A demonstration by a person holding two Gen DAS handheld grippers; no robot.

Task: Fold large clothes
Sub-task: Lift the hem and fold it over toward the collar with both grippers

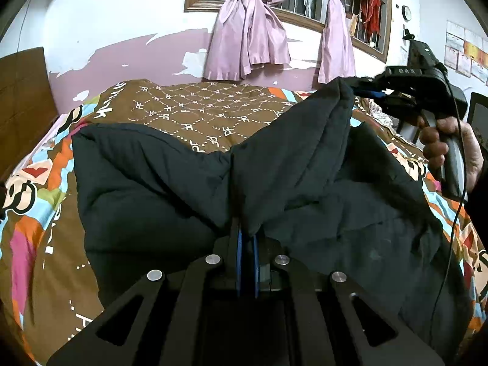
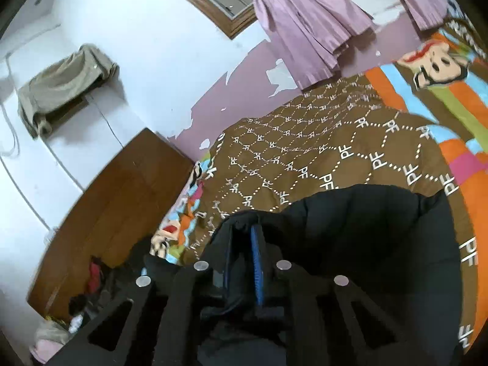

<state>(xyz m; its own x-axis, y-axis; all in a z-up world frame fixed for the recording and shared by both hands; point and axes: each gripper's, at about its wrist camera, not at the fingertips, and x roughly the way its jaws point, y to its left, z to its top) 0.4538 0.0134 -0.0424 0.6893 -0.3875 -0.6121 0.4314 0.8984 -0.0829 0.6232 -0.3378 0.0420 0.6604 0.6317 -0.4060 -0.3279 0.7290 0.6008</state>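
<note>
A large black padded jacket [image 1: 170,183] lies on the bed, partly lifted. My left gripper [image 1: 246,231] is shut on a bunched fold of the jacket at its near edge. My right gripper [image 1: 363,90] shows in the left wrist view at the upper right, shut on another edge of the jacket and holding it raised above the bed. In the right wrist view the right gripper [image 2: 247,228] pinches the black jacket [image 2: 366,244], whose cloth hides the fingertips.
The bed has a brown patterned cover [image 1: 207,106] with colourful borders. Pink curtains [image 1: 250,39] hang at a window on the far wall. A wooden headboard [image 2: 116,207] stands left of the bed, with clutter [image 2: 91,277] on the floor beside it.
</note>
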